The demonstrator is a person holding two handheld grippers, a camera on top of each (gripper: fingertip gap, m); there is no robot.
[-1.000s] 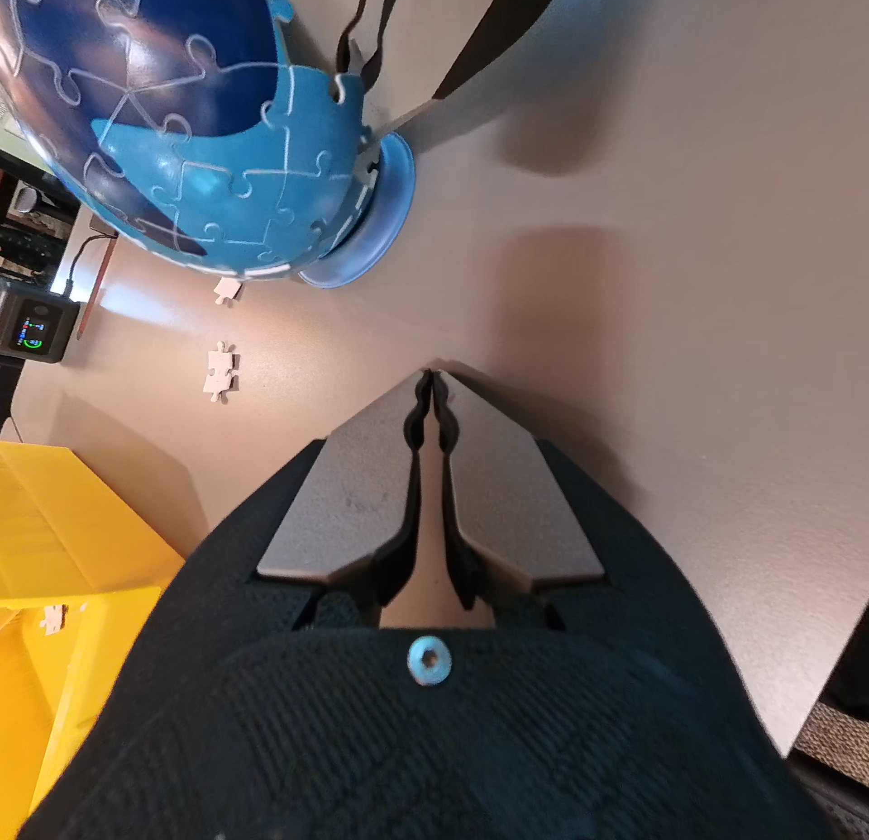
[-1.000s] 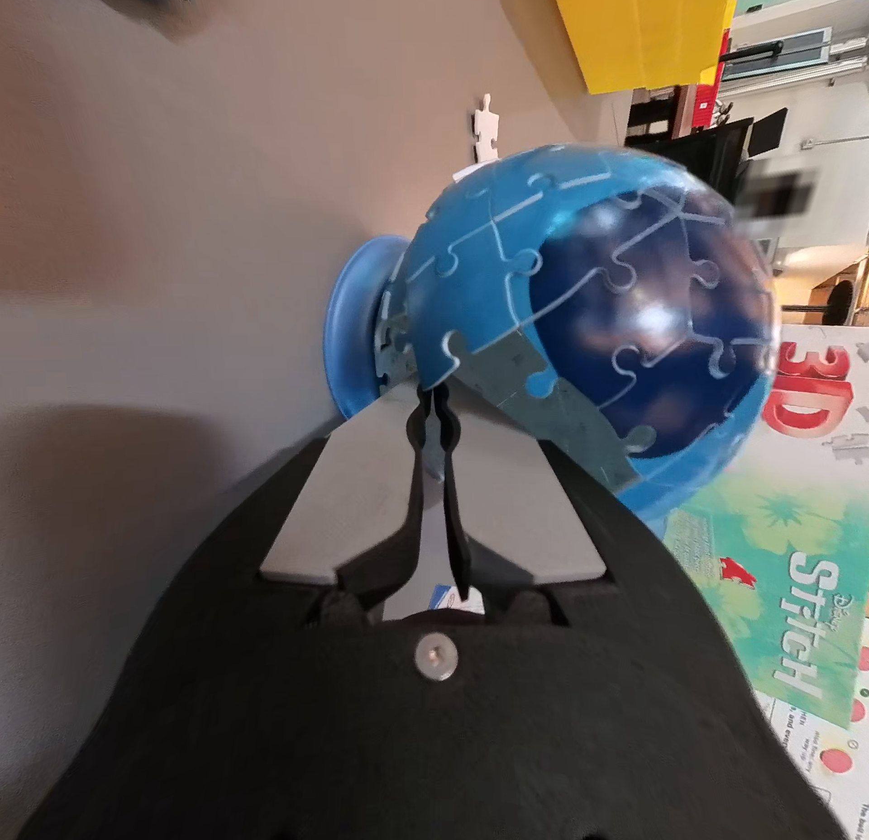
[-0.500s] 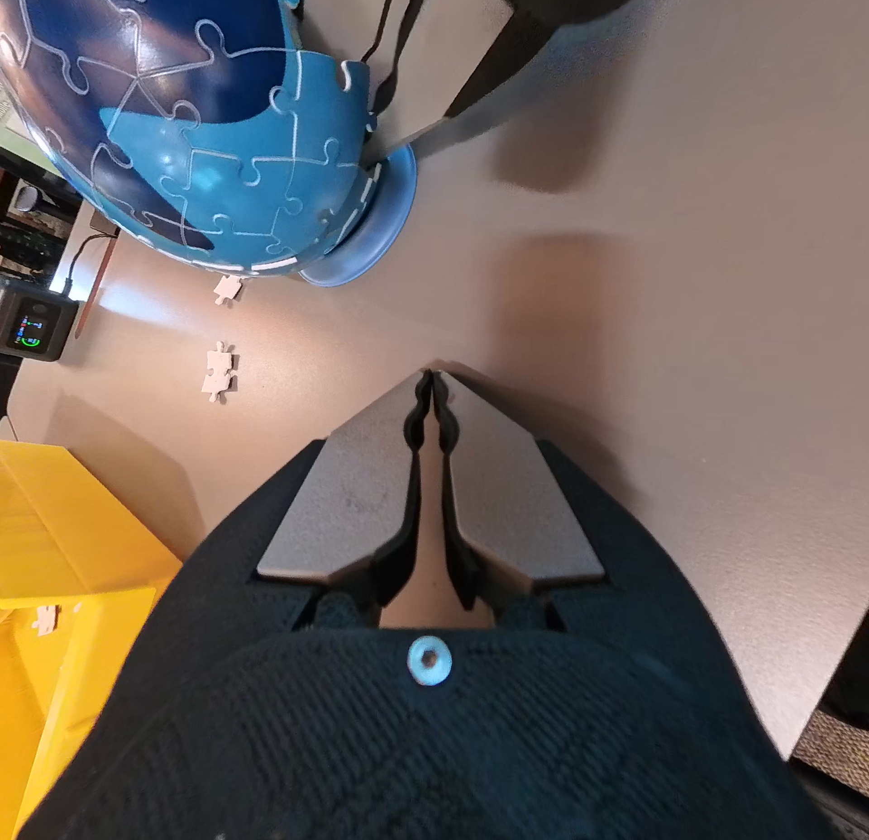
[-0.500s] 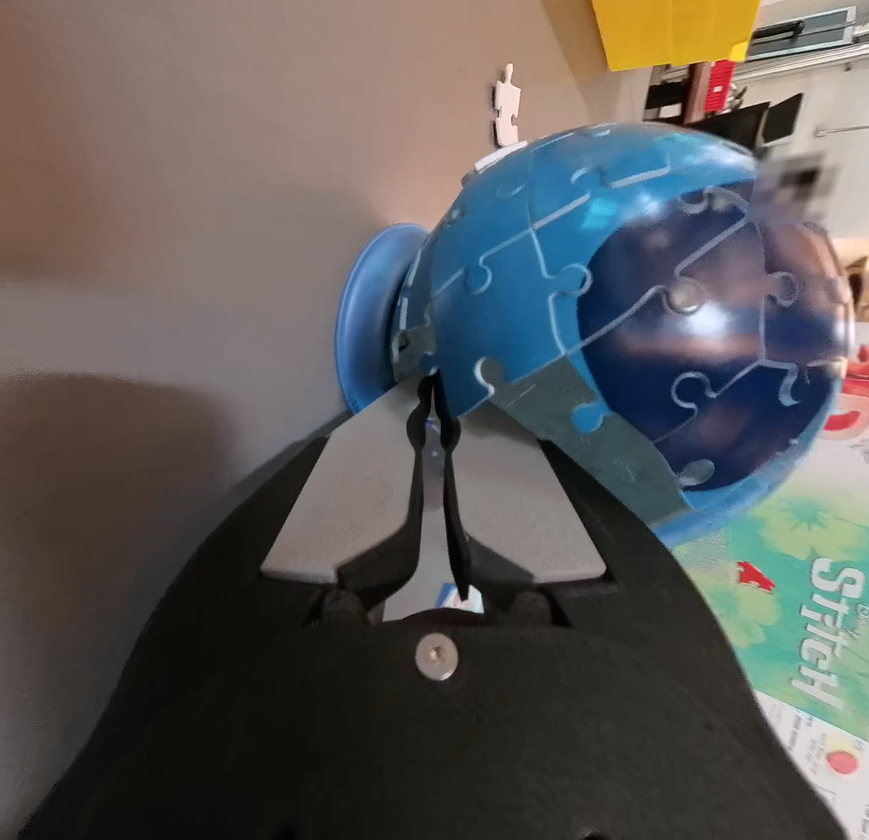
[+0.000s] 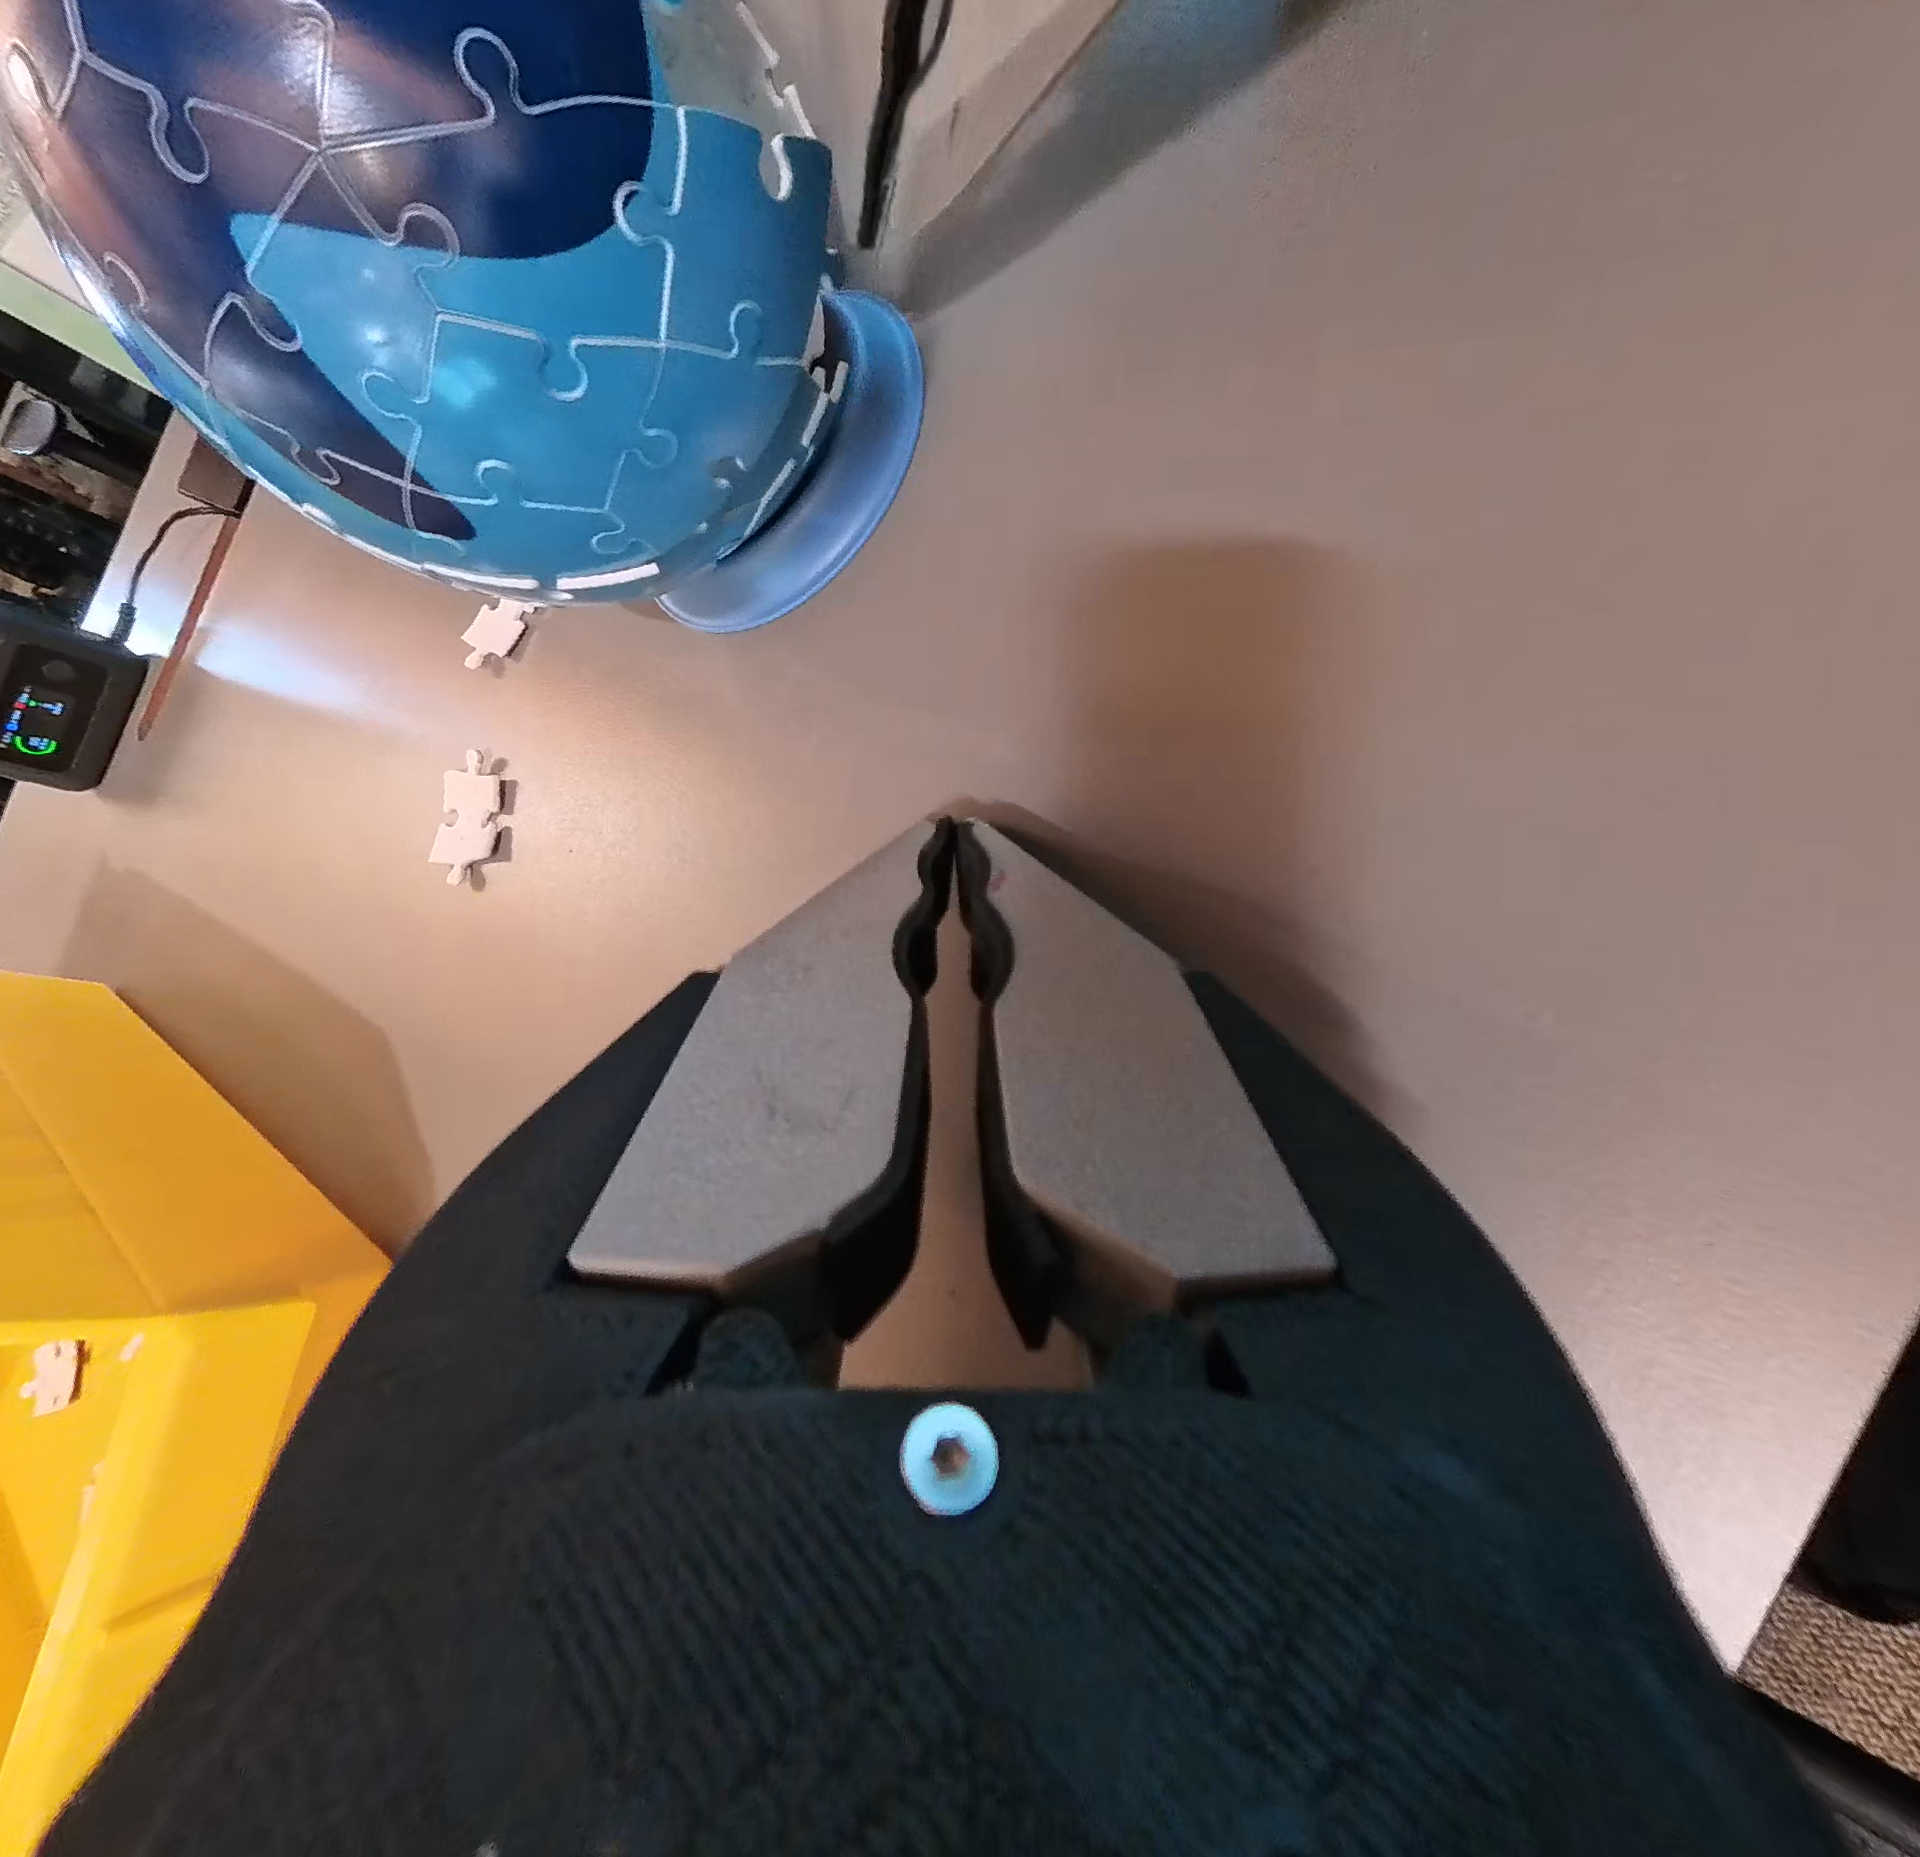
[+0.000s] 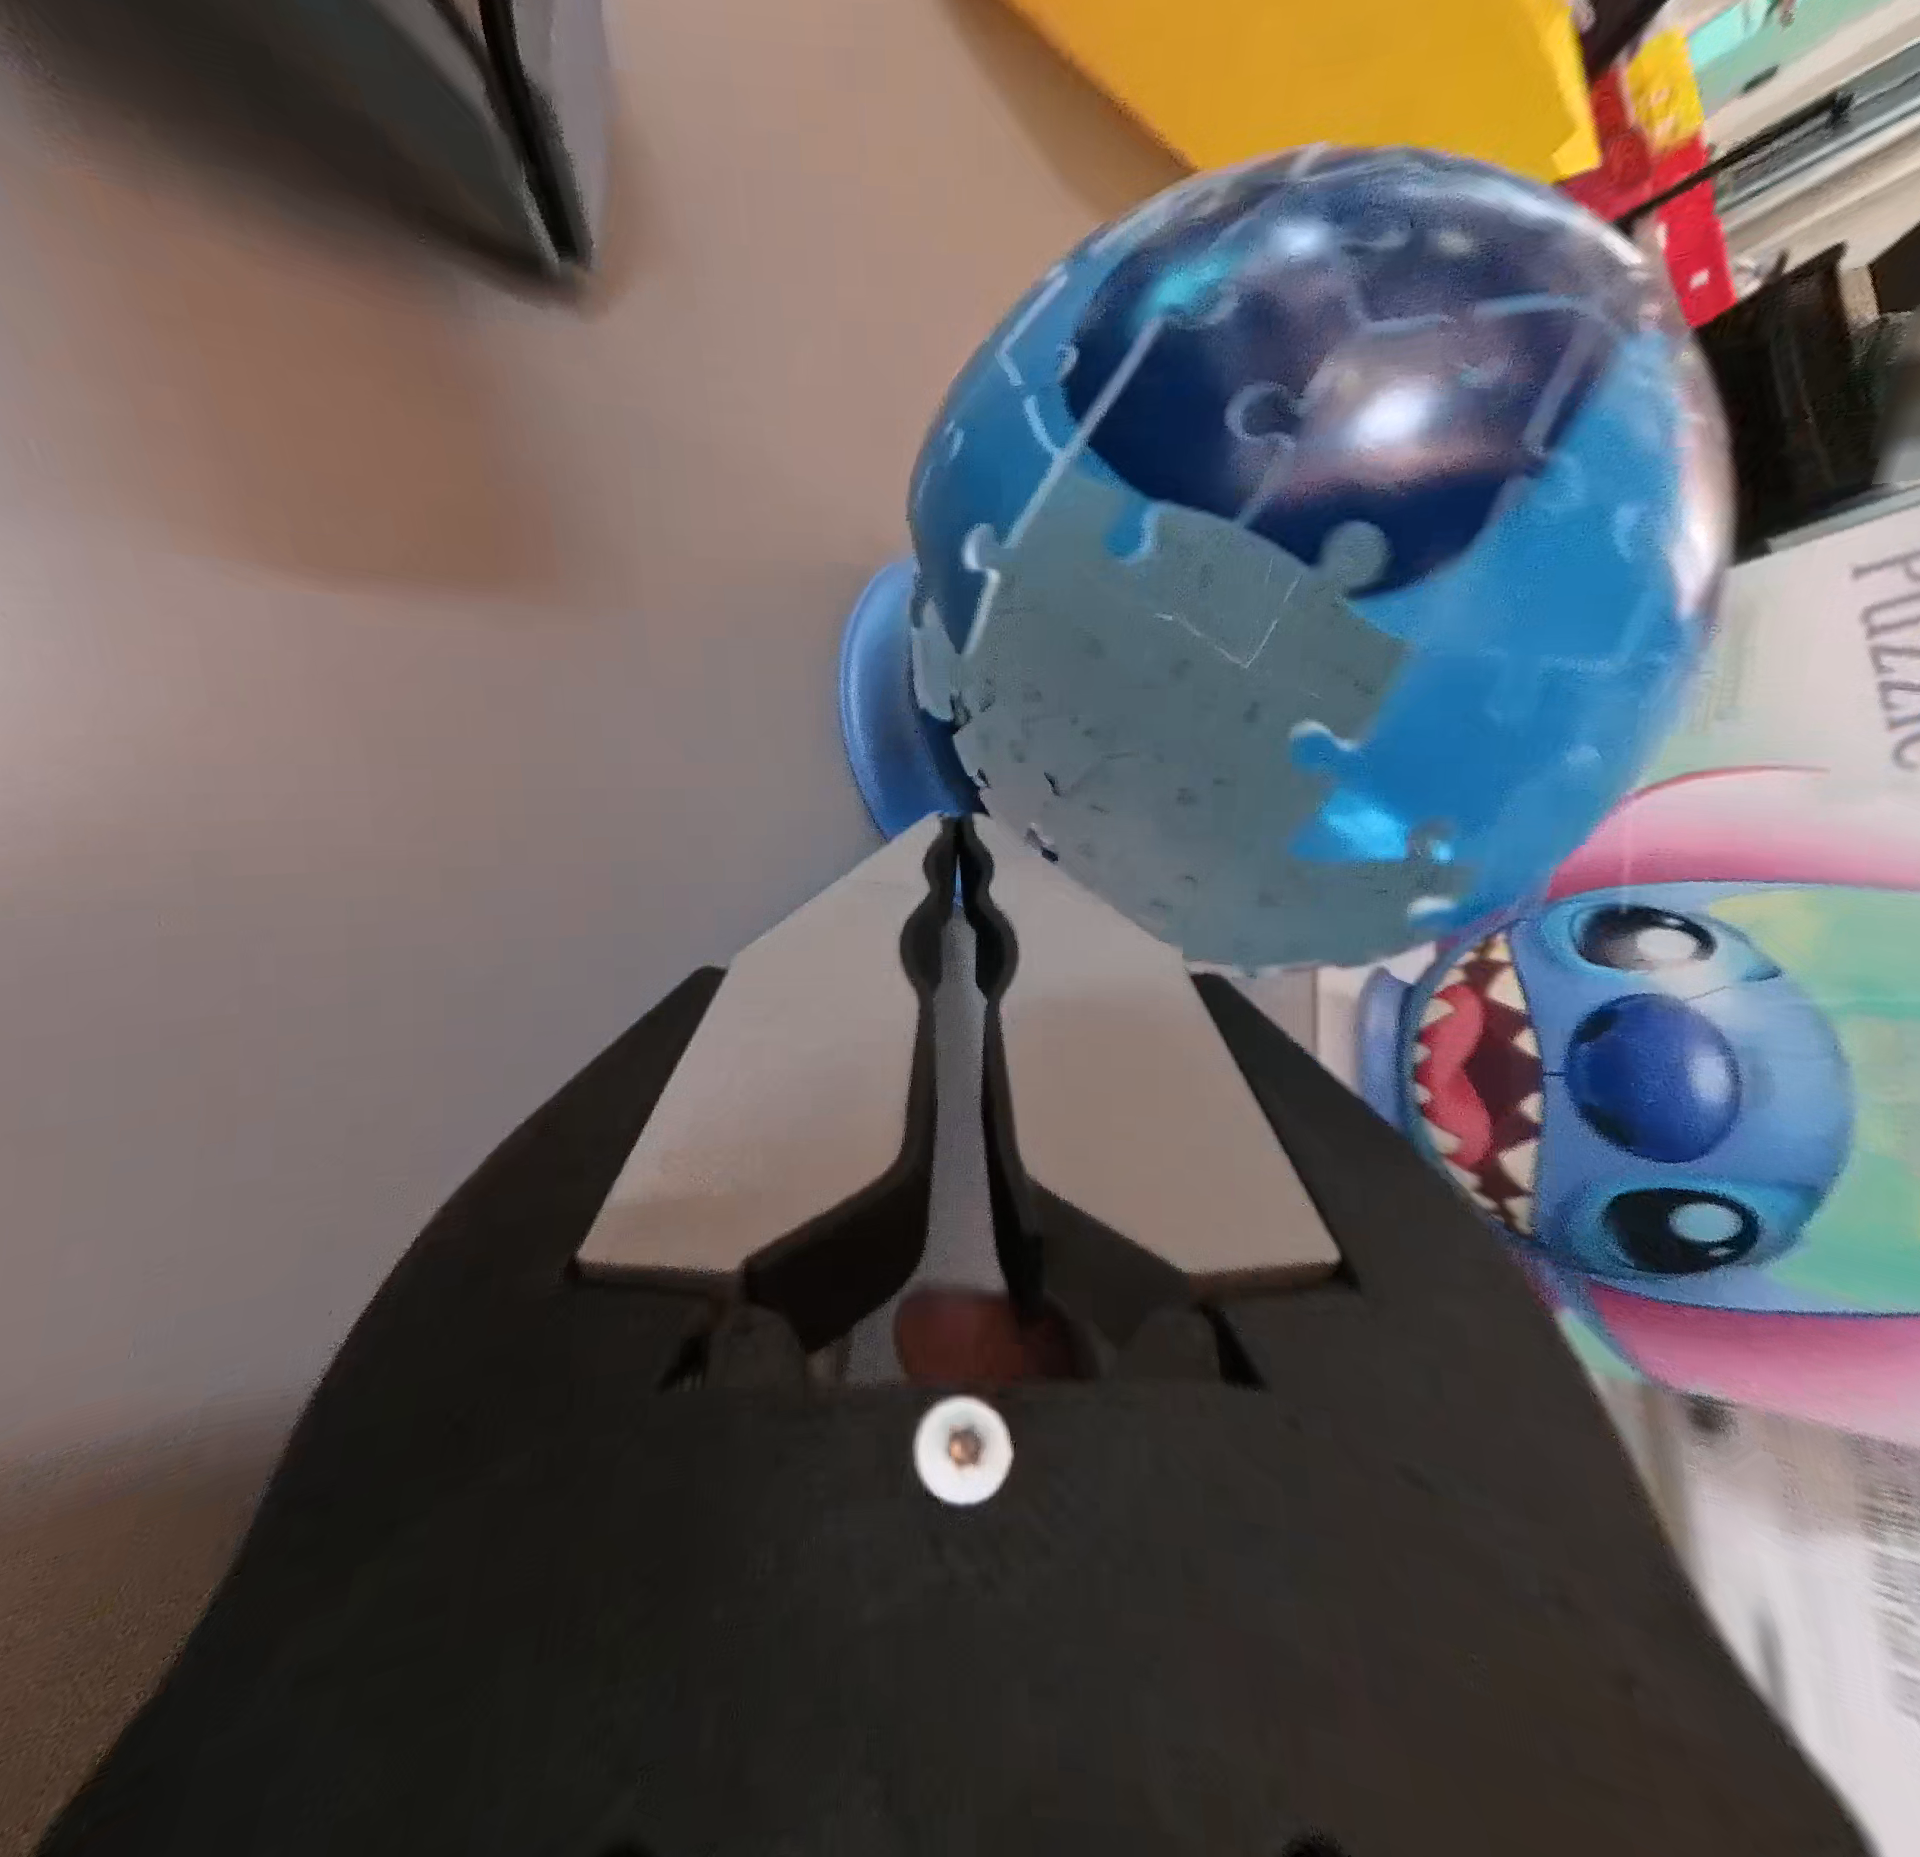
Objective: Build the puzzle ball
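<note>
The blue puzzle ball (image 5: 416, 280) is seated on its blue round stand (image 5: 831, 477) on the beige worktop (image 5: 1455, 560), and it is seen larger and closer in the left wrist view than a second ago. The left gripper (image 5: 948, 831) is held above the bare worktop, apart from the ball, its fingers pressed together on nothing, as before. The right gripper (image 6: 958, 828) is likewise closed, its tips just beside the ball where it meets the stand; whether they touch cannot be told. In the right wrist view the ball's grey unprinted patch (image 6: 1164, 747) is now turned much further toward the camera. Two loose white puzzle pieces (image 5: 470, 815) lie on the worktop near the ball, unmoved. A yellow bin (image 5: 135, 1288) is seen at the worktop's edge, and the printed puzzle box (image 6: 1662, 1080) lies beside the ball.
</note>
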